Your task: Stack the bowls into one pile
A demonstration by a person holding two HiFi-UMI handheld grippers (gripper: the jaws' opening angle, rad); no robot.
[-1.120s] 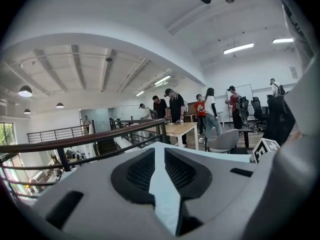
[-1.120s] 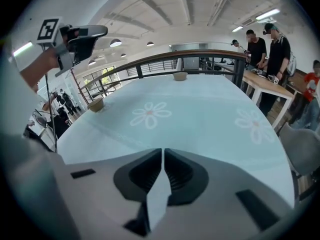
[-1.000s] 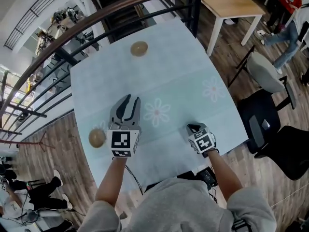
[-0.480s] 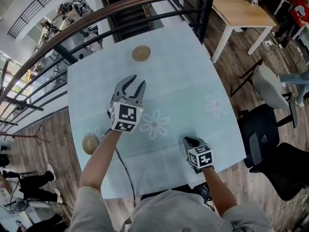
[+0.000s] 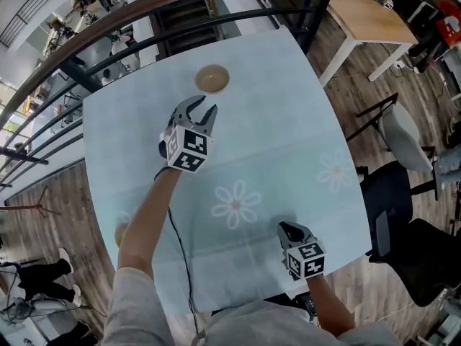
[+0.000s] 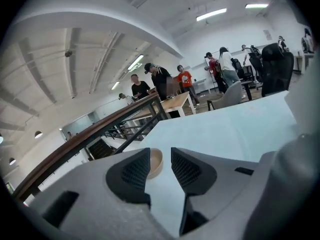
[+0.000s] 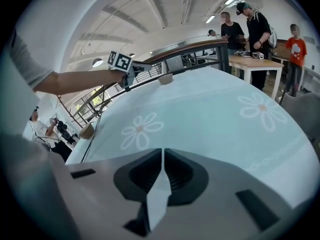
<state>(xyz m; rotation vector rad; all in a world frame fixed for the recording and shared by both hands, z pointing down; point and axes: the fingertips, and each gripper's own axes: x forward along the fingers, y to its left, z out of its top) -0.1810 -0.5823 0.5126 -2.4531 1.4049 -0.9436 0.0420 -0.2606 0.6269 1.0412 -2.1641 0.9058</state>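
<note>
A tan bowl (image 5: 212,78) sits near the far edge of the pale blue table (image 5: 288,121). My left gripper (image 5: 202,105) hangs just short of it, open; its jaws have just been opening and nothing is between them. In the left gripper view the same bowl (image 6: 156,163) shows ahead through the gap of the left gripper (image 6: 160,155). A second tan bowl (image 5: 119,233) lies at the table's left edge, partly hidden by my left arm; the right gripper view shows that bowl (image 7: 87,131) too. My right gripper (image 5: 286,228) is shut and empty near the front edge, also seen as the right gripper (image 7: 163,153).
A wooden handrail with dark bars (image 5: 144,13) runs behind the table. A wooden table (image 5: 367,13) stands at the back right and office chairs (image 5: 403,186) at the right. A black cable (image 5: 180,244) trails from my left arm. People stand in the background.
My left gripper has travelled away from me across the table toward the far bowl, and its jaws have spread wider. The right gripper has stayed near the front edge.
</note>
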